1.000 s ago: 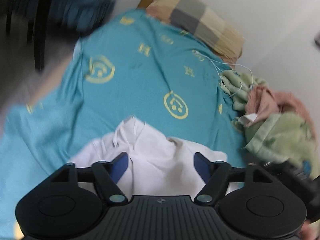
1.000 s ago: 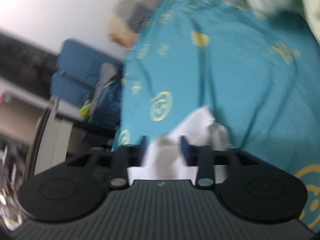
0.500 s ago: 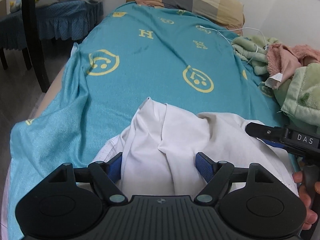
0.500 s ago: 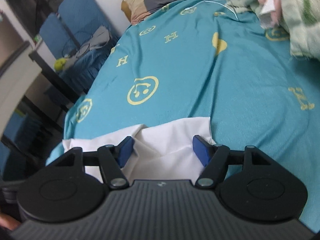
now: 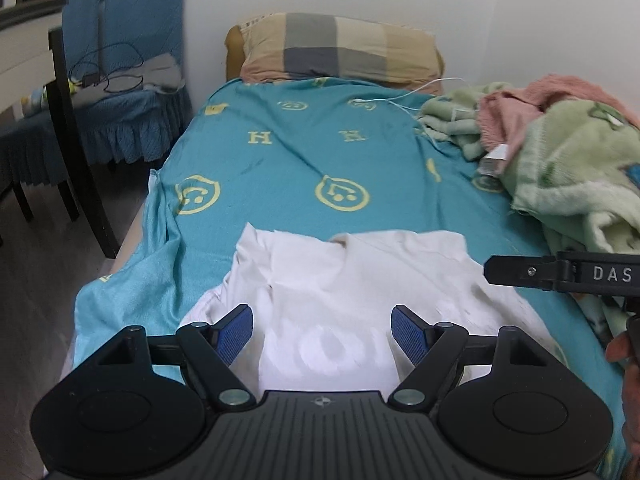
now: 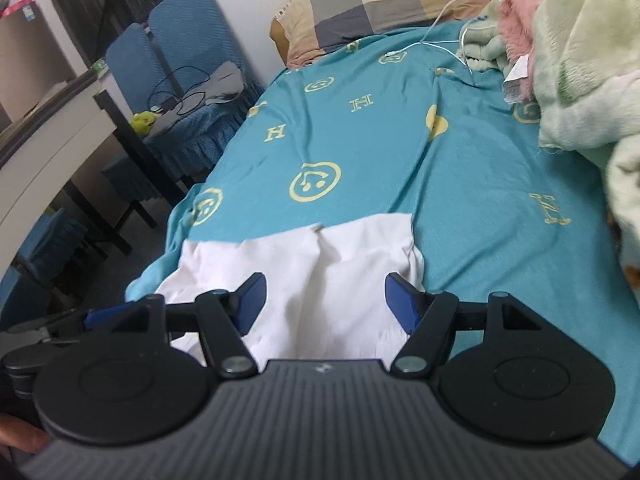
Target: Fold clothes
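On near end of bed w/ teal sheet printed in yellow motifs [image 5: 288, 152], one white cotton garment [image 5: 344, 280] lies crumpled, partly spread; looks like a T-shirt w/ faint print on the front, though blur prevents certainty. Left claw [image 5: 322, 334] hovers over it, blue pads wide apart, nothing pinched betw. them. Right claw [image 6: 324, 304] likewise wide, cloth showing in the gap but pads not pressing on it; its black finger also enters left-wrist view at right edge. Garment status: top edge uneven, one corner bunched at left, ridge running down the middle in right-wrist view; no clean fold line visible. Assessment: task at early stage; item laid out approx. flat, not yet smoothed, no fold completed as far as frames show. Remaining: straighten edges, fold sides in, fold lengthwise, set aside. Heap of green and pink fleece blankets [image 5: 560, 152] sits at far right of bed, well apart from garment; whether it counts toward the job cannot be told. Checked beige-grey pillow [image 5: 340, 46] at head of bed, white cable [image 5: 412, 94] near it; neither obstructs work area. No finished stack seen anywhere.
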A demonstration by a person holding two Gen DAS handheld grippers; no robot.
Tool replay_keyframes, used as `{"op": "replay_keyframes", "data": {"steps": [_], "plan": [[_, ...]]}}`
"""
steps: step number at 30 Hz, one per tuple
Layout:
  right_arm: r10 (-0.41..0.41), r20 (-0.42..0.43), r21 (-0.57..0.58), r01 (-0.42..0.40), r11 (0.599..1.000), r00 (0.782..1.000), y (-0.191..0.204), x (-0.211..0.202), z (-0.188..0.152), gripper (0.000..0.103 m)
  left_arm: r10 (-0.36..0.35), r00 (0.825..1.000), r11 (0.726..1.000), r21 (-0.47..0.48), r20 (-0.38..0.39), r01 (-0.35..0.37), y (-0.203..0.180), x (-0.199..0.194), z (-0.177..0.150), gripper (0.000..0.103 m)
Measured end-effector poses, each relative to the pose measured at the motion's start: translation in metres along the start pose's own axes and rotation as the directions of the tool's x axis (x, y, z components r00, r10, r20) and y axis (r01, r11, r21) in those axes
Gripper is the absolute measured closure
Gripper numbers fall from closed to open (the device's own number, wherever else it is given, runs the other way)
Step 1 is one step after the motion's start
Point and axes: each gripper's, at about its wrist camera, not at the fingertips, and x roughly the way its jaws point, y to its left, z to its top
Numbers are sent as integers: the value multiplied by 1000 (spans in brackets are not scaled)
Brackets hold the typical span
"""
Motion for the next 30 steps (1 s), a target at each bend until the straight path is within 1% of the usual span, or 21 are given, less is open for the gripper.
{"op": "replay_keyframes", "data": {"steps": [4,8,13,18,22,27,30], "plan": [[-10,-16,-12,10,1000,1000,5,-8,-9,34,8,1000,1000,19,-17,-7,-10,-5,-13,25],[-47,-51,-51,45,998,998,5,6,-18,35,5,999,1000,13,-44,-4,-8,7,-19,24],[-71,-89,-43,67,997,994,-3,28,-26,36,-7,997,1000,2,-75,7,-3,21,-26,24],[-87,-99,-59,81,995,991,0,32,-31,35,1,997,1000,14,-83,0,-4,27,-28,24],[-92,-96,-56,87,995,991,0,25,-29,36,1,997,1000,-7,-71,-2,-2,15,-27,25],[-83,-67,-53,80,995,994,6,-3,-32,35,8,999,999,-42,-31,-9,-2,-17,-31,25],[-72,-51,-65,68,996,996,13,-19,-37,35,10,1000,999,-40,-1,-10,-5,-36,-32,25]]}}
